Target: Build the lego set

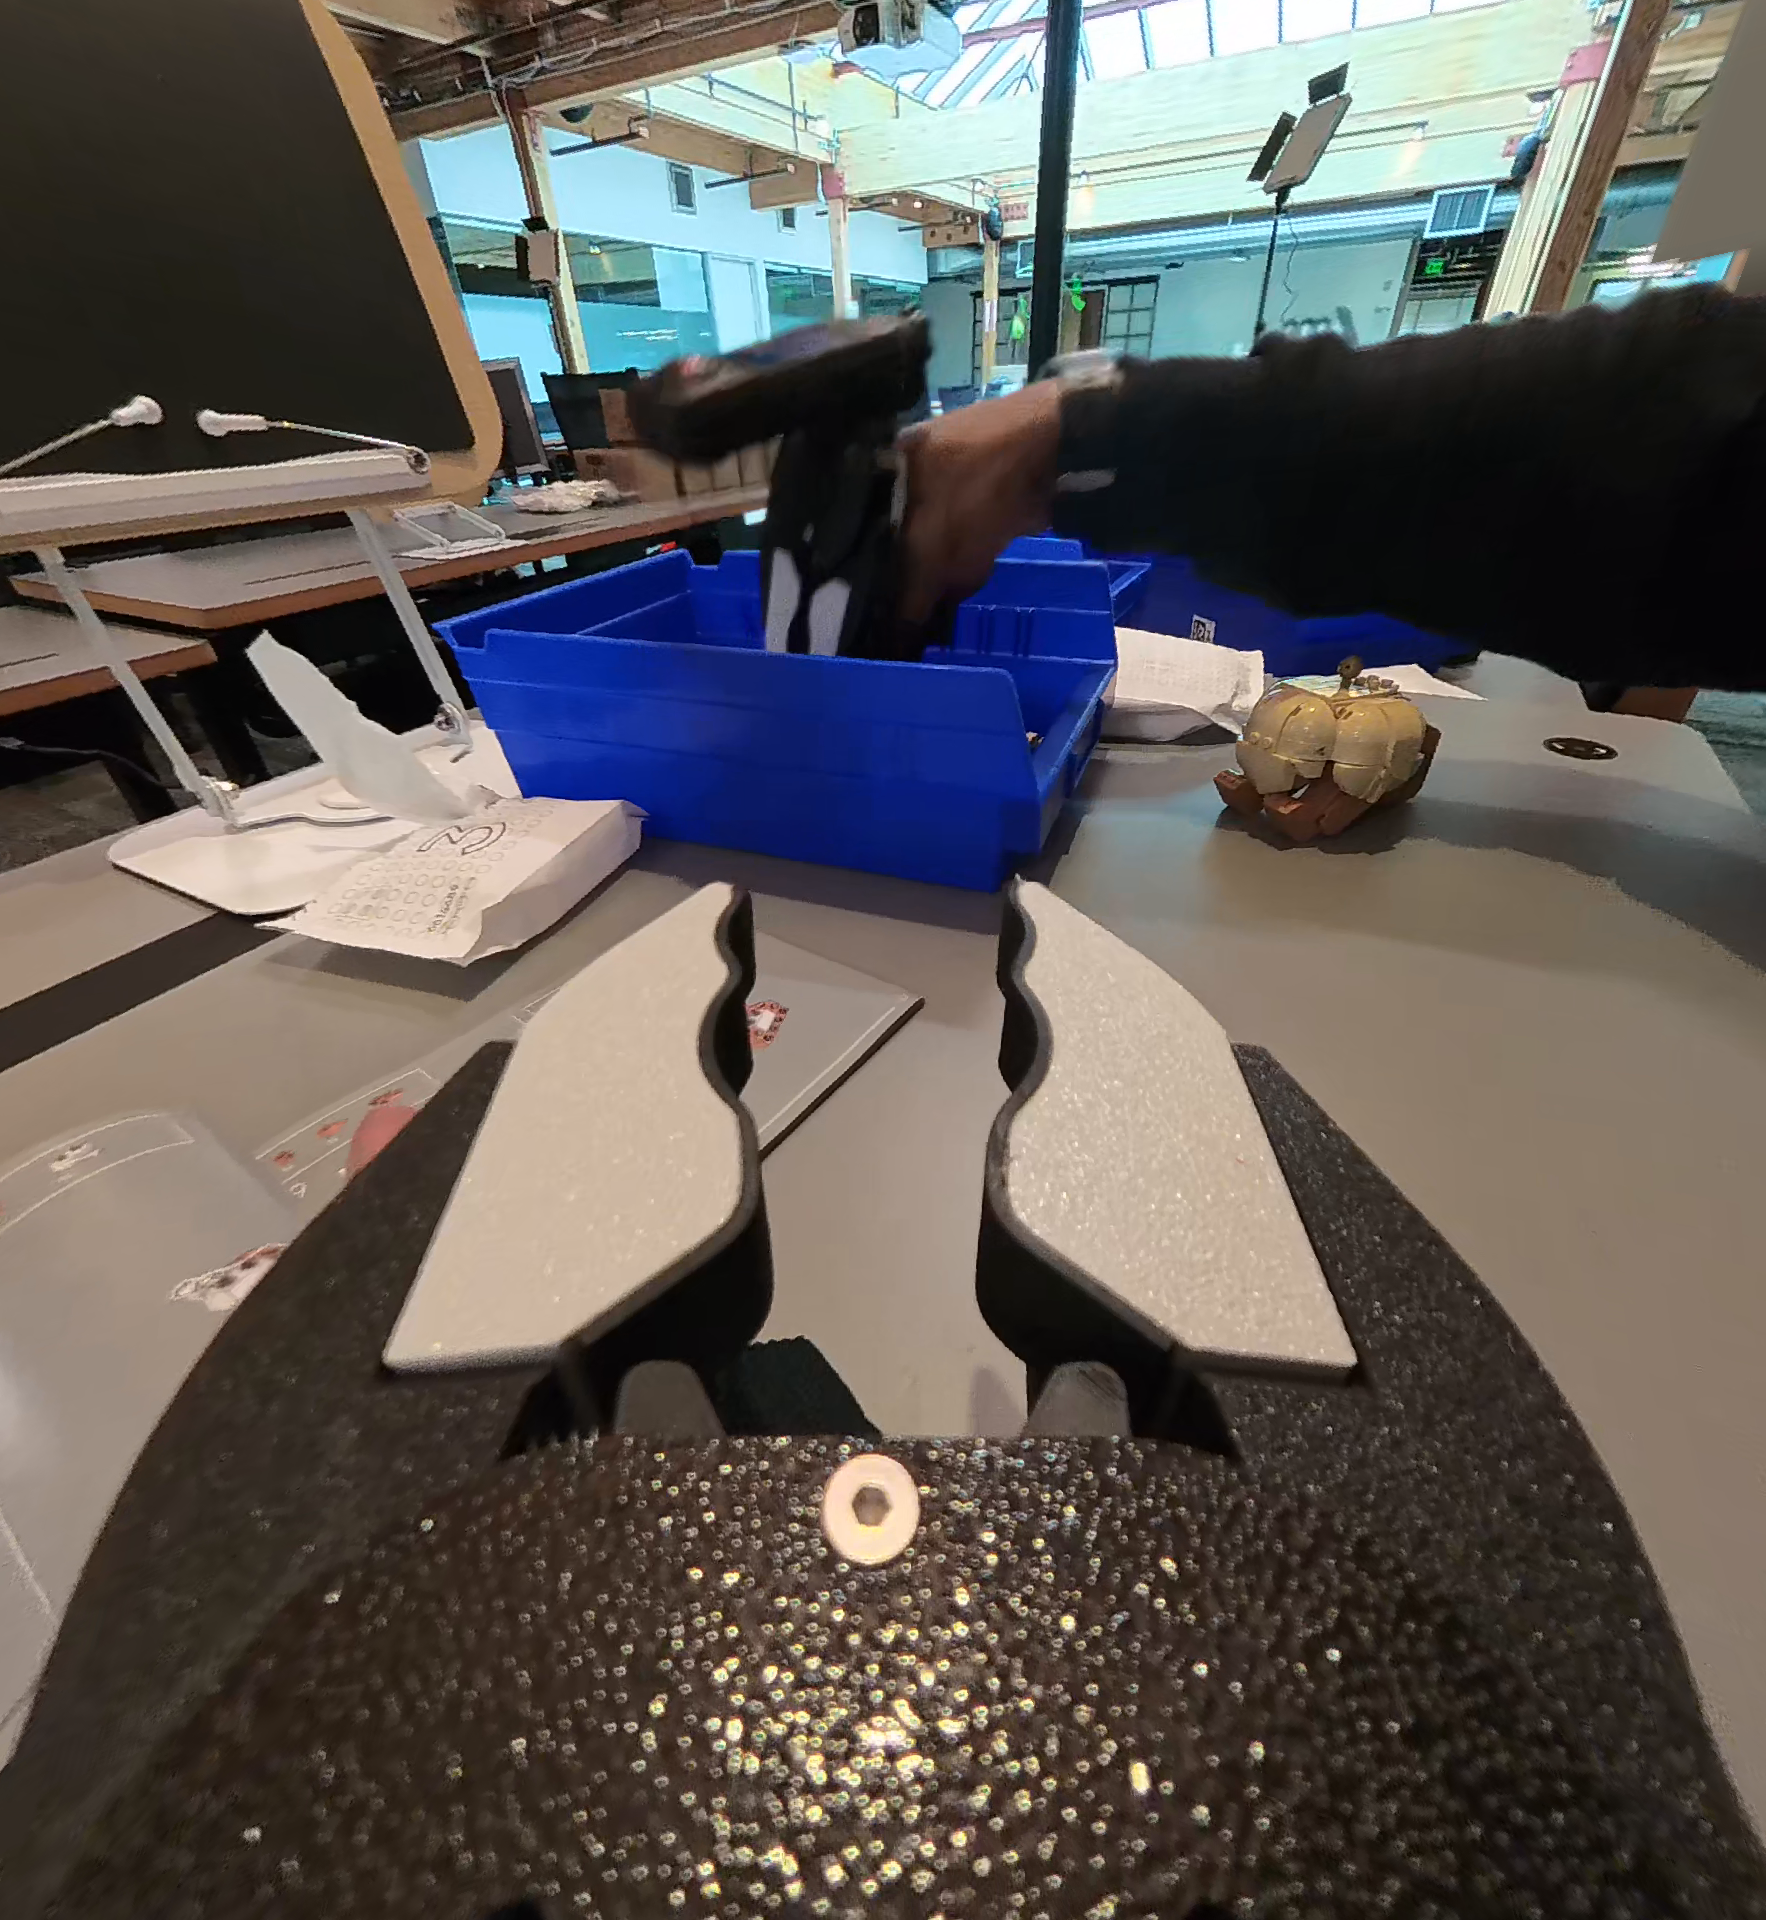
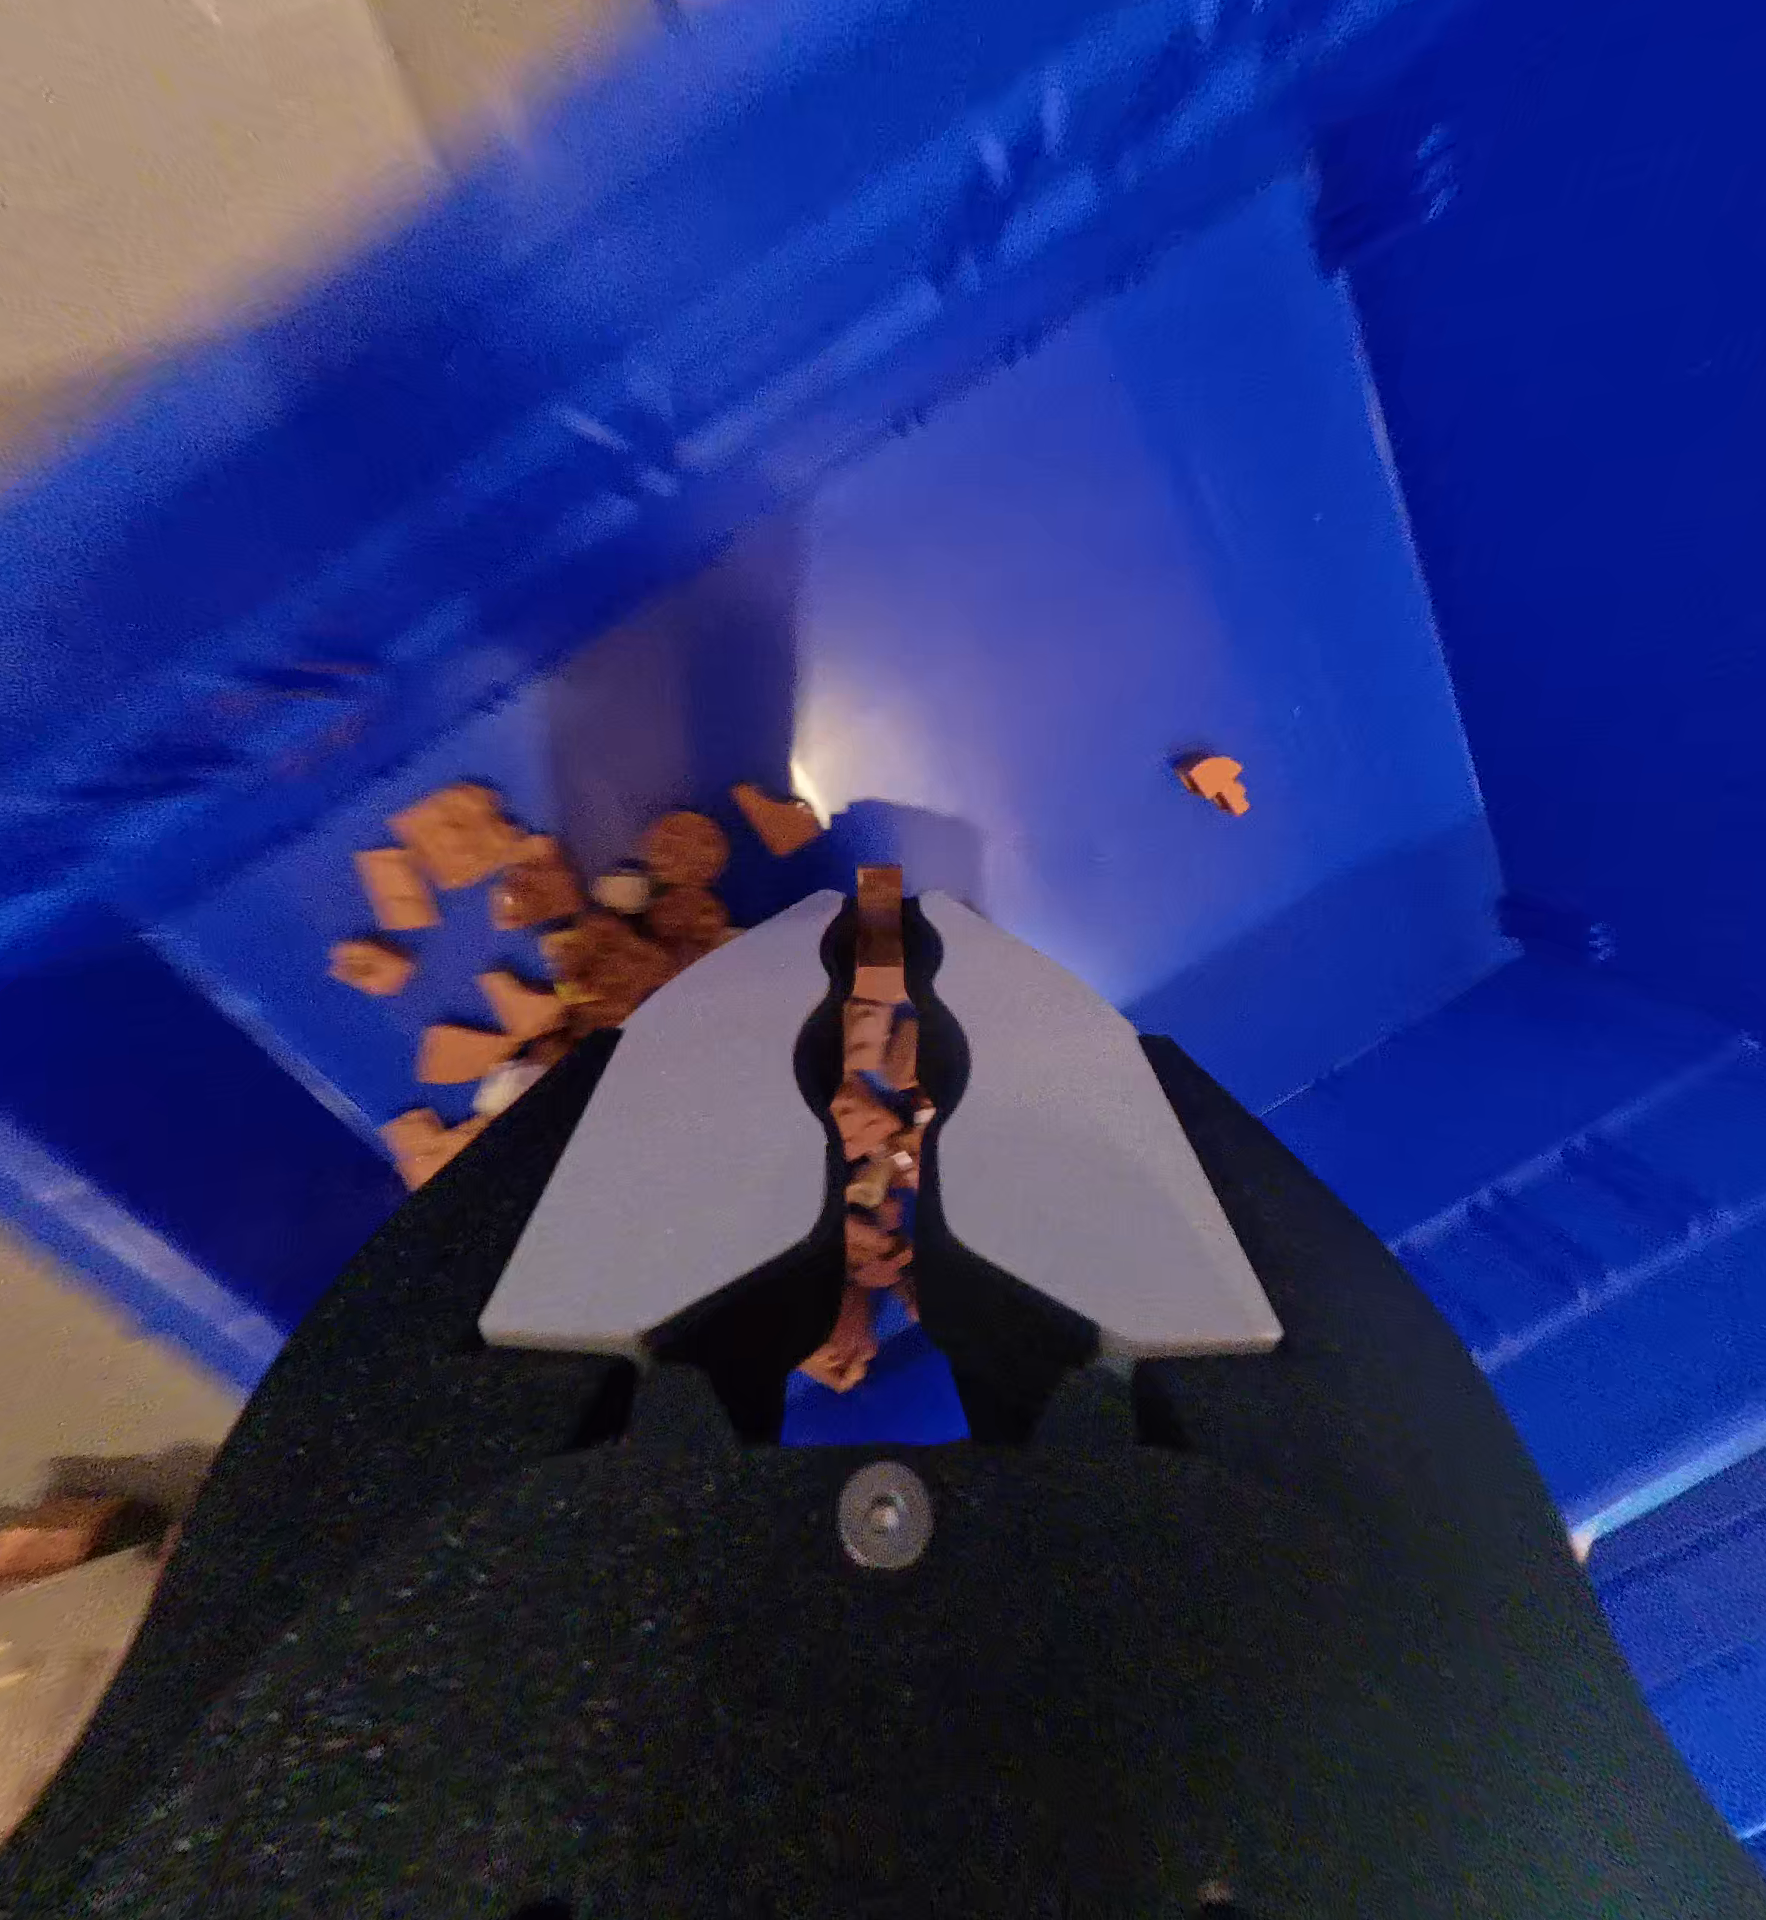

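My right gripper (image 2: pixel 879 914) is inside a blue bin (image 2: pixel 1222 582) and is shut on a small brown piece (image 2: pixel 879 920) pinched edge-on between its fingertips. Several loose brown pieces (image 2: pixel 505 935) lie on the bin floor to the left, and one lone piece (image 2: pixel 1213 781) lies to the right. In the left wrist view the right gripper (image 1: pixel 817 582) reaches down into the blue bin (image 1: pixel 754 758), held by a hand in a black sleeve (image 1: pixel 1430 488). My left gripper (image 1: pixel 874 935) is open and empty above the grey table (image 1: pixel 1430 1039), in front of the bin.
A tan and brown built model (image 1: pixel 1326 753) stands right of the bin. A white paper bag (image 1: pixel 463 873) and a white stand holding a black board (image 1: pixel 183 468) are at the left. A flat grey card (image 1: pixel 827 1029) lies under the left fingers. Paper sheets (image 1: pixel 1185 681) lie behind the bin. Some 30 cm of space lies between my two pairs of fingers.
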The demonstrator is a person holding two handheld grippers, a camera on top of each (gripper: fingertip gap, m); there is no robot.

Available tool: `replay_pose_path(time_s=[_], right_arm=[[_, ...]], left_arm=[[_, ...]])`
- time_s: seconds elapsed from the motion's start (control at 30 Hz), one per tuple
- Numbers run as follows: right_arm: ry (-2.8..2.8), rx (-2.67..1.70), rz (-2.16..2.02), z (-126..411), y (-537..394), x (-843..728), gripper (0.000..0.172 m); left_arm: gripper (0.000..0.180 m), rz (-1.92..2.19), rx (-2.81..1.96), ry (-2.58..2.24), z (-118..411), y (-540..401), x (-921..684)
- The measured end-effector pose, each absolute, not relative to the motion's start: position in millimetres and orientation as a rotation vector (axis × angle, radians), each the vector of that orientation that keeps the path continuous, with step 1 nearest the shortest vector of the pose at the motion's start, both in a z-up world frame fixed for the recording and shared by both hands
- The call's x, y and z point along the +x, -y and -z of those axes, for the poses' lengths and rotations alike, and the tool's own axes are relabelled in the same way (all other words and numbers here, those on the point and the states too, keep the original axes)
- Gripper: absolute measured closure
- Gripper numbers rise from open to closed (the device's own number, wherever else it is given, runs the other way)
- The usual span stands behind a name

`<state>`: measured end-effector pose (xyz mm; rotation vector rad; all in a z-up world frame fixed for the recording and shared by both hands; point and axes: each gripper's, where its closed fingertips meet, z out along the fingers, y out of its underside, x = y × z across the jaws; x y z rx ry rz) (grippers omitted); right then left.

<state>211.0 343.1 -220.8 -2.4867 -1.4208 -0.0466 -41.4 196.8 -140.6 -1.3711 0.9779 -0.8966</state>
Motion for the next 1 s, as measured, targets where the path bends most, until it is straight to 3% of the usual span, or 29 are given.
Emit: replay_pose_path(time_s=[0.2,0.37,0.5,0.8,1.0], right_arm=[[1.436,-2.221,-0.155,139,-230,142,0.164],[1.791,-2.224,-0.193,213,-133,82,0.164],[1.846,-2.242,-0.254,253,-117,58,0.164],[1.529,-2.109,-0.555,218,-118,22,0.153],[1.318,-1.914,-0.801,204,-81,-30,0.155]], left_arm=[[0.136,0.917,-1.445,-0.917,142,-201,-45],[0.136,0.976,-1.523,-0.863,148,-200,-37],[0.136,0.991,-1.548,-0.798,147,-198,-36],[0.140,1.347,-1.414,-0.286,105,-189,-56],[0.158,1.740,-1.080,0.141,74,-176,-59]])
